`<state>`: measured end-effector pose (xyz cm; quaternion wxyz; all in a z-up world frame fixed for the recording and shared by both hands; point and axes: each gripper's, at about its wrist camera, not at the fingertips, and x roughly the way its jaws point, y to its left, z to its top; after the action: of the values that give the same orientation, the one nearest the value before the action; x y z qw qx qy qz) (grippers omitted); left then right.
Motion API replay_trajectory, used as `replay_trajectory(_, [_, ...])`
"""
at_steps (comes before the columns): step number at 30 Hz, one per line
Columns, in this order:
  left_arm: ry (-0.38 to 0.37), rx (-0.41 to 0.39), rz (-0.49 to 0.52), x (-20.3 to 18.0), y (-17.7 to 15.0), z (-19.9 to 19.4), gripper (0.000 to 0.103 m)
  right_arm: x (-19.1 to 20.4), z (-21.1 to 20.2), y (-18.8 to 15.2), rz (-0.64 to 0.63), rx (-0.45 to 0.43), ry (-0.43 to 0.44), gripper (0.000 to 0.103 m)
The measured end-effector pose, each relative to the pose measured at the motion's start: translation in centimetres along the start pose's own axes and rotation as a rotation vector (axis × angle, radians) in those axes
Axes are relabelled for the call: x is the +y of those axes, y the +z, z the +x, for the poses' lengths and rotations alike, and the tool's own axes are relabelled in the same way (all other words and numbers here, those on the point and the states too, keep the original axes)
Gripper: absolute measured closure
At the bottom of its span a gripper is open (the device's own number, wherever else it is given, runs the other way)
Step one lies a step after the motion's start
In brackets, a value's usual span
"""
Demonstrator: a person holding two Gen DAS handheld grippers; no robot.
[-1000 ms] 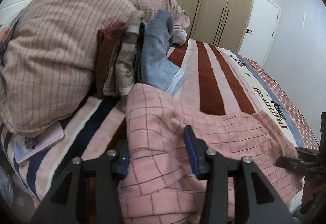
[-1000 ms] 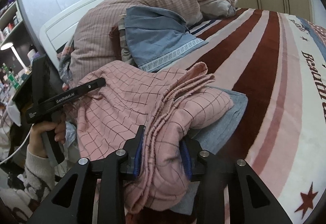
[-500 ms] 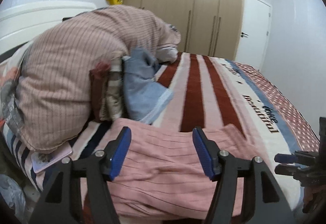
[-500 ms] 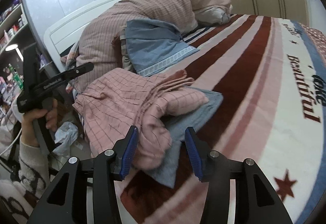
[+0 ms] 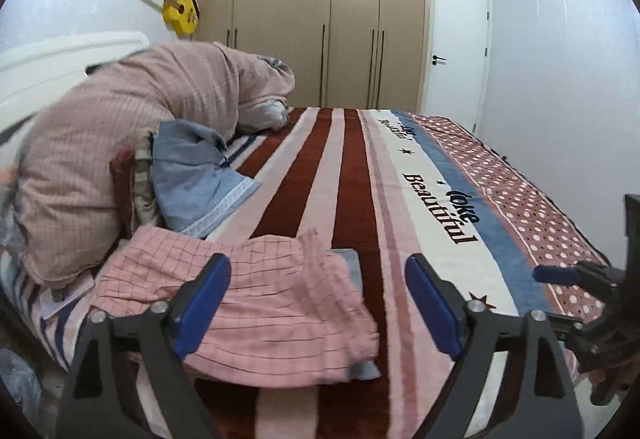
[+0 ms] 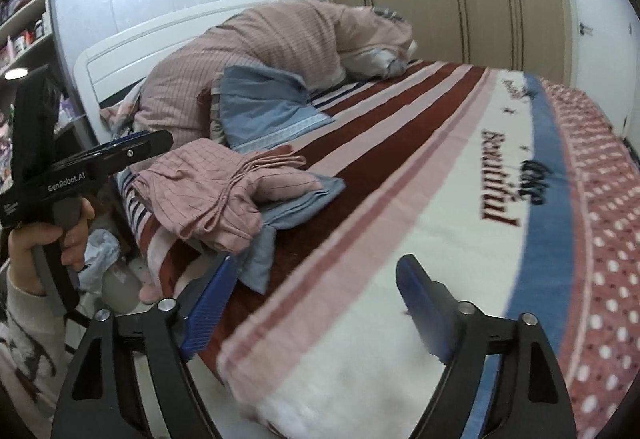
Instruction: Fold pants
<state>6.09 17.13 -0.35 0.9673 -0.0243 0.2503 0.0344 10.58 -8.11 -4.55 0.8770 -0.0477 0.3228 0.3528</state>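
Pink checked pants lie folded in a bundle near the bed's near left corner, on top of a grey-blue garment; they also show in the right wrist view. My left gripper is open and empty, just above and in front of the pants. My right gripper is open and empty, over the bed's near edge to the right of the pants. The left gripper and the hand holding it show at the left of the right wrist view.
A striped blanket covers the bed. A pink duvet heap and a stack of folded clothes lie at the head. A phone-like item lies at the left edge. Wardrobes and a door stand behind.
Both grippers let go of the pink pants, opened wide and pulled back from them. The pants stay on the bed in a folded bundle.
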Motion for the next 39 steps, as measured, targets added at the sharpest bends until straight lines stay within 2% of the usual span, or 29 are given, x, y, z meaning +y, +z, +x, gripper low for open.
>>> replay_trajectory(3, [0.012, -0.018, 0.004, -2.5, 0.0, -0.7, 0.014, -0.9, -2.3, -0.7, -0.026, -0.033, -0.029, 0.01])
replay_trajectory(5, [0.026, -0.037, 0.002, -4.5, 0.0, -1.3, 0.01, -1.5, -3.6, -1.1, -0.043, -0.053, -0.053, 0.009])
replay_trajectory(8, [0.054, -0.091, 0.015, -7.4, -0.2, -2.1, 0.008, -2.7, -5.6, -1.9, -0.057, -0.092, -0.105, 0.001])
replay_trajectory(13, [0.057, -0.166, 0.043, -11.7, -0.1, -2.2, 0.003, -5.2, -9.1, -3.2, -0.032, -0.172, -0.215, 0.001])
replay_trajectory(19, [-0.003, -0.21, 0.014, -15.1, 0.0, -1.5, 0.003, -7.6, -12.6, -4.4, -0.015, -0.276, -0.356, 0.001])
replay_trajectory(29, [0.023, -0.213, 0.049, -16.0, -0.4, -1.4, 0.003, -8.5, -13.6, -5.0, 0.012, -0.341, -0.347, 0.001])
replay_trajectory(39, [0.0, -0.232, 0.046, -15.7, -0.5, -2.2, 0.003, -7.7, -14.0, -4.8, 0.006, -0.346, -0.357, 0.001])
